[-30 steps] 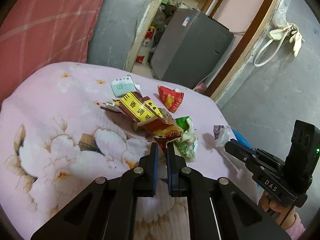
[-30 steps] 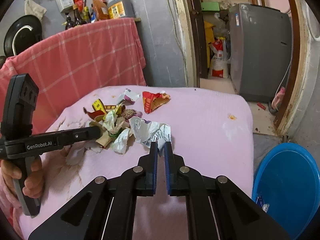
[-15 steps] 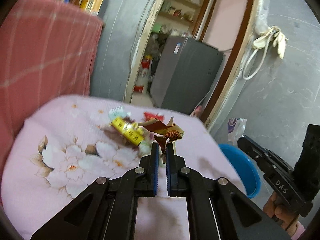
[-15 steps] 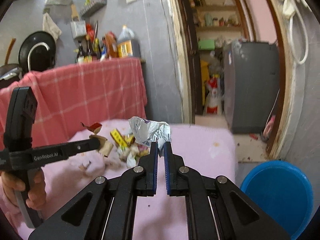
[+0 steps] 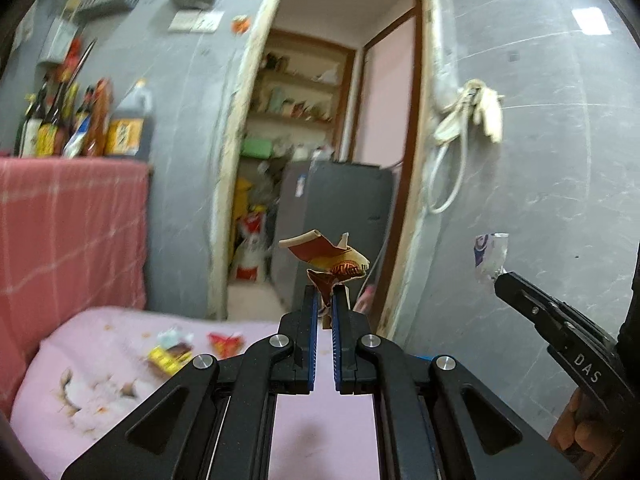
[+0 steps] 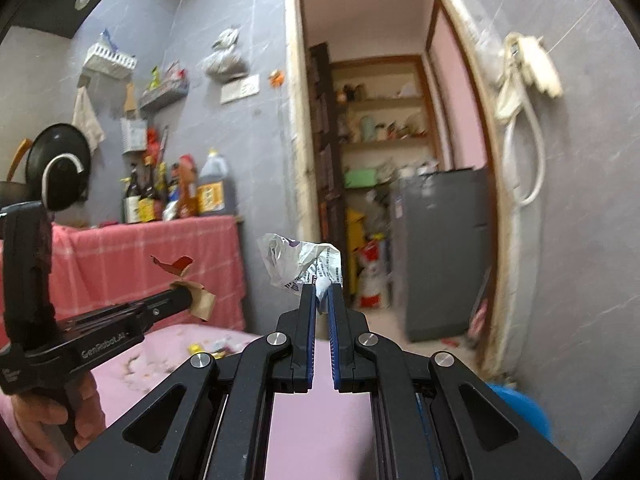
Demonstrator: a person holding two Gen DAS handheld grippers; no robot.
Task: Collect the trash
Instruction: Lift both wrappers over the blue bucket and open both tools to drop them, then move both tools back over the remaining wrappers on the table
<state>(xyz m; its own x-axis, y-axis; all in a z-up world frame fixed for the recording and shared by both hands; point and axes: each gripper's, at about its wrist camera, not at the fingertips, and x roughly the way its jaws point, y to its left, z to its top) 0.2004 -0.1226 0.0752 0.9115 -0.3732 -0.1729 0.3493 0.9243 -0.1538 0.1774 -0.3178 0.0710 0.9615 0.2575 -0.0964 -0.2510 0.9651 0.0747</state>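
Grippers raised, each clamping trash
Left gripper (image 5: pixel 325 292) pinches a red wrapper (image 5: pixel 326 258); right gripper (image 6: pixel 321 292) pinches white plastic (image 6: pixel 300 264), above the pink table (image 5: pixel 100 344)

Left gripper (image 5: pixel 325 294) raised in the air, level and pointing forward, jaws pinched nearly together on a red and tan wrapper scrap (image 5: pixel 328 258) that sticks up from the tips. Right gripper (image 6: pixel 321 294) lifted alongside at much the same height, jaws likewise clamped, on a crumpled white wrapper (image 6: pixel 302 262). Each seen from the other's camera off to the side, well apart. Bare hands wrapped around both handles (left hand (image 6: pixel 56 420) low at the frame edge, right hand (image 5: pixel 584 428) only partly visible).
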